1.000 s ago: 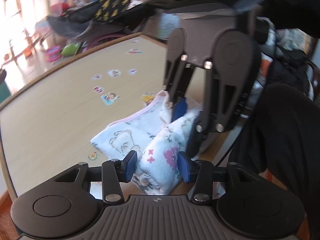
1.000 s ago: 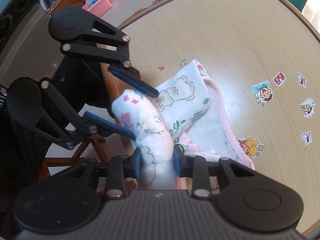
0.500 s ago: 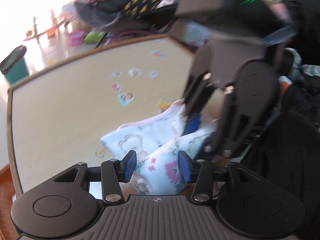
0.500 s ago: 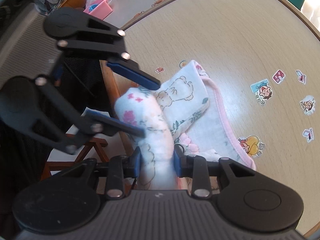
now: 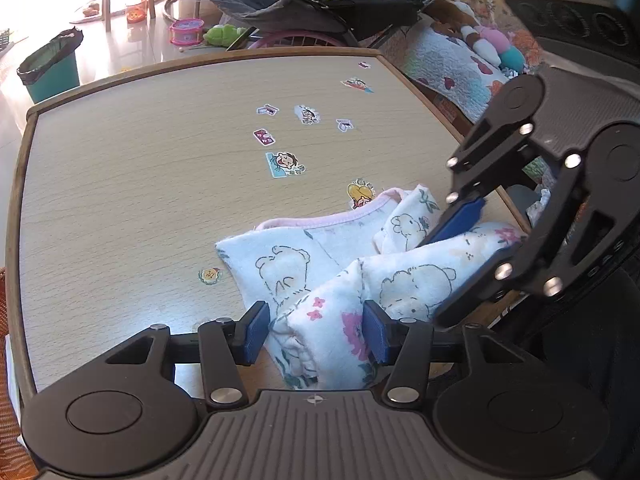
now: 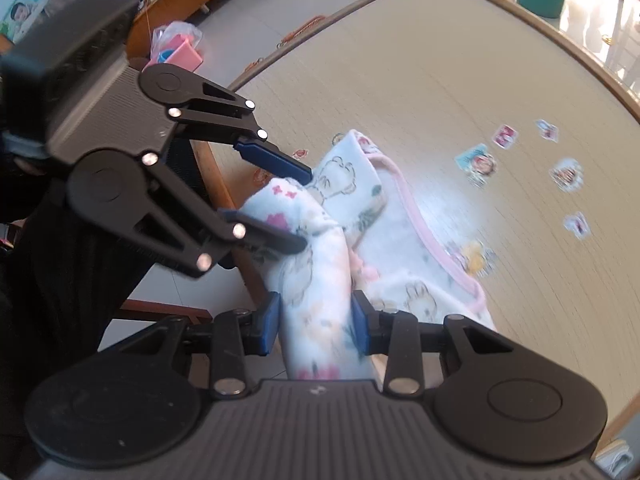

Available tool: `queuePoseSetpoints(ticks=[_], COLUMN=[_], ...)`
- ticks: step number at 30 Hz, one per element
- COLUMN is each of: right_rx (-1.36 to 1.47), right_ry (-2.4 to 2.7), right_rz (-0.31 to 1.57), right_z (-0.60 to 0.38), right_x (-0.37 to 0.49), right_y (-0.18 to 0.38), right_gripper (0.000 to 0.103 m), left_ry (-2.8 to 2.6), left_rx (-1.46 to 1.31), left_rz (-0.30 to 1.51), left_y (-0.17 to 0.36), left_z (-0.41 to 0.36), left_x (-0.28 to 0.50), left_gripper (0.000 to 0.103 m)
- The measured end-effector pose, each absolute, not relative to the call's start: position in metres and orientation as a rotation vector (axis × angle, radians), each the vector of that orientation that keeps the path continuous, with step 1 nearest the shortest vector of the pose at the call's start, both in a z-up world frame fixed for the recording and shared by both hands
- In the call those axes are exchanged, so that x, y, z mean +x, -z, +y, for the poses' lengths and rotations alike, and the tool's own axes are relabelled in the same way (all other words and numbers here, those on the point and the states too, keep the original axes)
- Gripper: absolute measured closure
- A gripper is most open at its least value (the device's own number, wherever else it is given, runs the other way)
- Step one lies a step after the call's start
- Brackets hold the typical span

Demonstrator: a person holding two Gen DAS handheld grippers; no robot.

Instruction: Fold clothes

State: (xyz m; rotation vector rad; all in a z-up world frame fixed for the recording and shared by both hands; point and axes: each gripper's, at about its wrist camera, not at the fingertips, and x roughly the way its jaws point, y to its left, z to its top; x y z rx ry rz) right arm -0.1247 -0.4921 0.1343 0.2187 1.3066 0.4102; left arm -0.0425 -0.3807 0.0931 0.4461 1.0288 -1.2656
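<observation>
While both grippers stand over the near edge of the bench, a white printed baby garment with pink trim lies bunched there, one rolled fold raised off the wood and partly overhanging that edge. The left gripper has the fold's end between its blue pads, and its jaws are opening: a gap shows at the left pad, so the cloth looks released, not pinched. The right gripper has the other end of the same fold between its pads, which touch the cloth on both sides as its jaws also open. Cartoon stickers dot the bench farther in, towards the far edge. Done well, the step would end with the fold laid flat on the garment's lower layer, well in from the edge, each gripper lifting straight away so no pad drags the cloth askew.
</observation>
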Motion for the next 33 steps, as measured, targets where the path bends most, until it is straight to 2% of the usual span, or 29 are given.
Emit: queuePoseSetpoints(ticks=[6,17,29,33], right_rx=[0.208,0.128,0.183,0.180], right_ry=[-0.334,-0.219,-0.212,-0.213], right_rz=[1.313,1.349,1.345,1.347], right_z=[-0.508,-0.498,-0.513,-0.516], right_x=[-0.129,-0.120,-0.125,-0.125], right_y=[-0.143,-0.112,-0.107,-0.109], right_gripper=[0.066,0.066,0.066,0.066], left_ry=[1.260,1.254,1.401,1.456], left_rx=[0.428,0.452,0.542,0.651], left_rz=[1.031,0.991,0.631,0.646], left_y=[-0.092,-0.097,-0.154,-0.141], left_z=[-0.372,-0.366,-0.339,-0.346], left_x=[-0.043,-0.050,-0.091,-0.100], left_gripper=[0.046,0.046,0.047,0.047])
